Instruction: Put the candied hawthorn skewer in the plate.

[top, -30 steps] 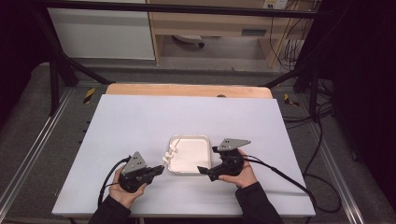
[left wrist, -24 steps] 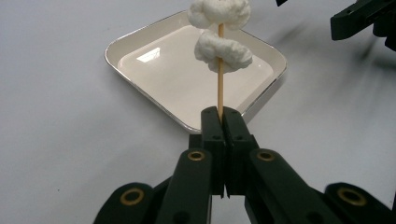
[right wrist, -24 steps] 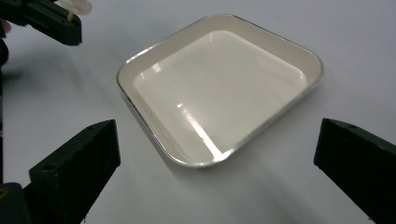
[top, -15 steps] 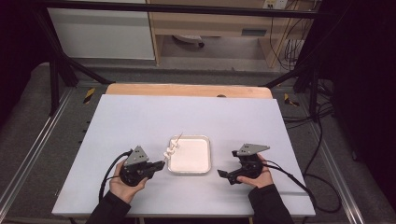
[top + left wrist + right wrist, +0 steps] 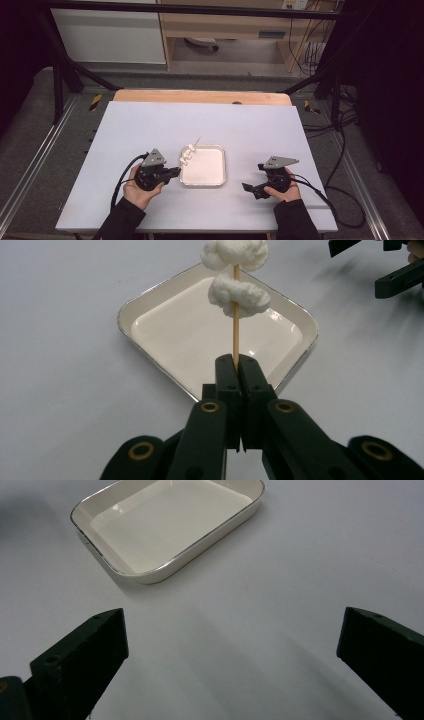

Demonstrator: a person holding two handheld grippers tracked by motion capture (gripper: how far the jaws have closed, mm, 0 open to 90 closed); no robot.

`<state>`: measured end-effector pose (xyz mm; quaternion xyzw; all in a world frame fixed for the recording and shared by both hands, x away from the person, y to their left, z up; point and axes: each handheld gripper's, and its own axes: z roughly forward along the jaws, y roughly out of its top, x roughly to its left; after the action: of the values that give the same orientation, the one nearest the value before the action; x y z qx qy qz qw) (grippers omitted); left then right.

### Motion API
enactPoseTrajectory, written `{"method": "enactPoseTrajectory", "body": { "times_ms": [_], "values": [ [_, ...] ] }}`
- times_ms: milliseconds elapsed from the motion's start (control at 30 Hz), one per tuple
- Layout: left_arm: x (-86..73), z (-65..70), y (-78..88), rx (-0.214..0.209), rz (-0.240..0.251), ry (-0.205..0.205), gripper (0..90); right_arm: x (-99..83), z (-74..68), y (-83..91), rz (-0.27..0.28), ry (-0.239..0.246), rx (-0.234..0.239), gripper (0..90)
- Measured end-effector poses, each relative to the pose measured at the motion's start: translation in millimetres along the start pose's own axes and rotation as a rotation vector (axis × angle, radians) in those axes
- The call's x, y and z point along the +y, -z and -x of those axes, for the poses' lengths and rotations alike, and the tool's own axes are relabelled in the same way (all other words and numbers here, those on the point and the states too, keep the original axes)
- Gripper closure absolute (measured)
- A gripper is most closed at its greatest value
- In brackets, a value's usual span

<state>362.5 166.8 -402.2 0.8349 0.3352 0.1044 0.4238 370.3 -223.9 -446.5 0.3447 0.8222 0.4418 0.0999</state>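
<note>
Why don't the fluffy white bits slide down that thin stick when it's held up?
Probably they're soft and very light: the white pieces look puffy and stay pierced on the skewer. The skewer seems stiff, standing straight from the shut left gripper, though thin enough to snap.

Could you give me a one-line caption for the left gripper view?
Left gripper clamps a thin wooden skewer threaded with white fluffy pieces above a cream square tray.

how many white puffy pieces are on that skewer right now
2 clearly. One white piece sits mid-way up the skewer, held over the tray; the other white piece is above it at the frame's top edge. More may be cut off.
</note>
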Motion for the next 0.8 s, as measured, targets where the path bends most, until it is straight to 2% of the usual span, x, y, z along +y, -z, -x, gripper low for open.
{"method": "enactPoseTrajectory", "body": {
  "times_ms": [300,367,633,800],
  "values": [
    [9.9,-1.7,-23.4,0.024,-0.050,0.018,89.2,-5.8,4.2,4.4,-0.004,-0.013,-0.018,0.7],
    [12.0,-2.5,-28.3,0.028,-0.062,0.021,89.2,-7.0,4.6,4.4,-0.007,-0.003,-0.022,0.7],
    [14.3,-0.8,-51.8,0.056,-0.144,0.018,89.2,-10.0,6.4,6.6,-0.007,-0.005,-0.023,0.7],
    [14.1,5.4,-61.1,0.072,-0.195,-0.001,89.2,-10.4,6.4,5.8,-0.013,0.000,-0.026,0.7]
  ]
}}
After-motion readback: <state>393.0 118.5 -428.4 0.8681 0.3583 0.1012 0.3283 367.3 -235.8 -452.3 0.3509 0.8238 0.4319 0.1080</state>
